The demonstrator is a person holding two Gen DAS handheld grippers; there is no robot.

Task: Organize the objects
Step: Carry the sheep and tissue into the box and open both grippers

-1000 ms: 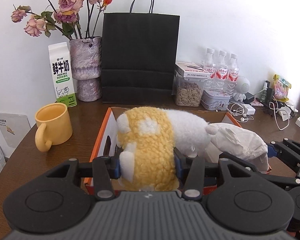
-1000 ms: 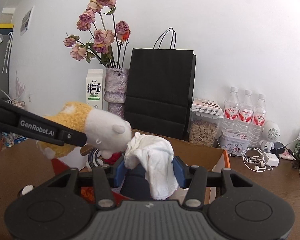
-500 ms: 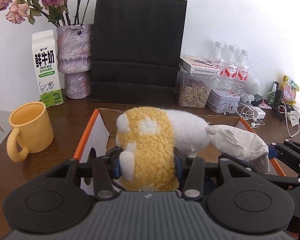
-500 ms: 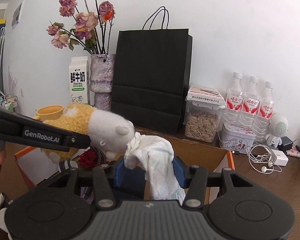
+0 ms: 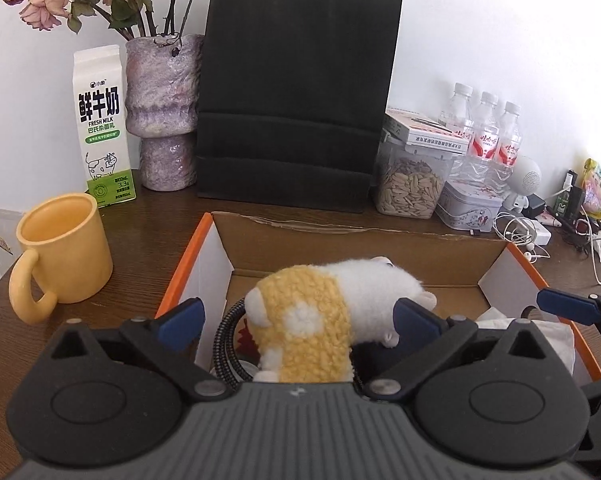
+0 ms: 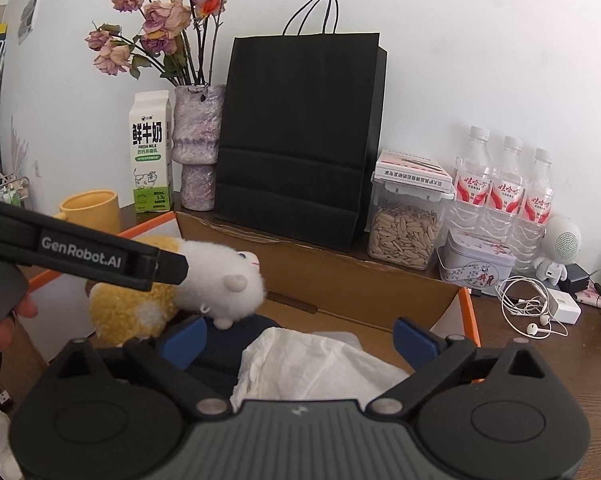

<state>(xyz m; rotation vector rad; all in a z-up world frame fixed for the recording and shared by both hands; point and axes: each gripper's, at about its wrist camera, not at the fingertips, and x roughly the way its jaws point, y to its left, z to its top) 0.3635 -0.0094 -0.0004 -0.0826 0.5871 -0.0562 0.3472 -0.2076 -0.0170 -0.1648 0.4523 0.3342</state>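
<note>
The left gripper (image 5: pixel 298 322) is opening wide, its pads clear of the plush toy (image 5: pixel 324 316) lying between them in the cardboard box (image 5: pixel 380 246). The right gripper (image 6: pixel 300 338) is also opening, over the white cloth (image 6: pixel 320 368) in that box. Pulling back carelessly could snag either soft item and drag it out.
</note>
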